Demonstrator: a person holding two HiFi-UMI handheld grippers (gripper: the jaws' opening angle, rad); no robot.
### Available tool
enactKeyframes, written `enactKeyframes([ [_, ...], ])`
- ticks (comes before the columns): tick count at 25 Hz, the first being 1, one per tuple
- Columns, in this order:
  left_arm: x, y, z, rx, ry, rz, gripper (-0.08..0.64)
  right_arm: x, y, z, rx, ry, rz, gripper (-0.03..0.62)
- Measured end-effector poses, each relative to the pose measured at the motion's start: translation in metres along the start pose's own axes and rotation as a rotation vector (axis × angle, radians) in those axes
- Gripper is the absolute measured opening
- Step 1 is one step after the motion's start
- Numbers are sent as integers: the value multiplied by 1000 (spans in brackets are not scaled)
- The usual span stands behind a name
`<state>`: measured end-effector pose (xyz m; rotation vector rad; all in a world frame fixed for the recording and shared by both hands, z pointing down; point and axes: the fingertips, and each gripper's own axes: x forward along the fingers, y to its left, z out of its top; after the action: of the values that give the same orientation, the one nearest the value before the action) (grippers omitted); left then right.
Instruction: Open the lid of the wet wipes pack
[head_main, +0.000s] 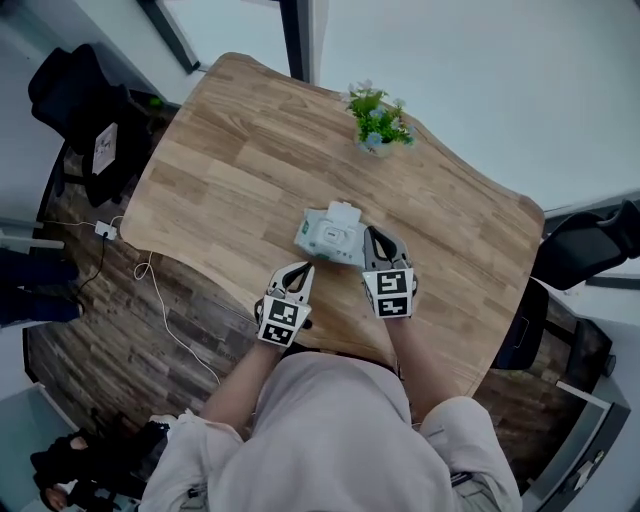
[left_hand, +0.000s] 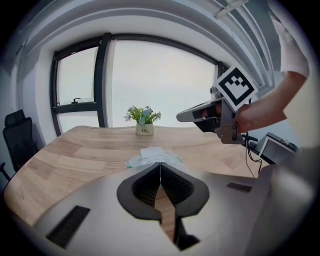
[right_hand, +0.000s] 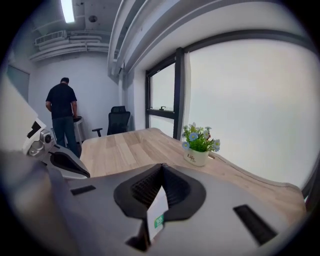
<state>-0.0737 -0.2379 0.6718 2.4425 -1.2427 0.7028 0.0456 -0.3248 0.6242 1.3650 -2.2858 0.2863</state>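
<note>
Head view: wet wipes pack (head_main: 328, 238) lies flat near the middle of the wooden tabletop (head_main: 220, 150), with a white flap at its 12 o'clock edge; can't tell if that is the lid. Potted plant (head_main: 378, 122) sits at 1 o'clock from the pack, near the far rim. Left tool (head_main: 298, 275) is at 7 o'clock of the pack, just beside it and not touching. Right tool (head_main: 375, 238) is at 4 o'clock, its tips overlapping the pack's corner from this angle. A white cable (head_main: 160, 300) trails on the floor at 9 o'clock. Left gripper view: left tool (left_hand: 160, 167) has its jaws pressed together with nothing between them. The pack (left_hand: 152, 156) lies on the tabletop (left_hand: 75, 150) straight ahead at 12 o'clock, the plant (left_hand: 143, 120) beyond it. Right tool (left_hand: 186, 116) hangs in the air at 2 o'clock, clear above the pack. Right gripper view: right tool (right_hand: 161, 172) has its jaws pressed together on a thin white slip (right_hand: 157, 210) with a green mark; what it belongs to is not clear. The plant (right_hand: 199, 145) is at 1 o'clock, the left tool (right_hand: 67, 164) at 9 o'clock, and a person (right_hand: 62, 115) stands by an office chair (right_hand: 117, 120) at 10 o'clock.
</note>
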Motion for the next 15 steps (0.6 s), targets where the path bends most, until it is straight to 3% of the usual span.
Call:
enactKeyframes([
  [15,-91,-80,86,-28,-285,163,20,-171,-16,28,112,-234,47,6],
])
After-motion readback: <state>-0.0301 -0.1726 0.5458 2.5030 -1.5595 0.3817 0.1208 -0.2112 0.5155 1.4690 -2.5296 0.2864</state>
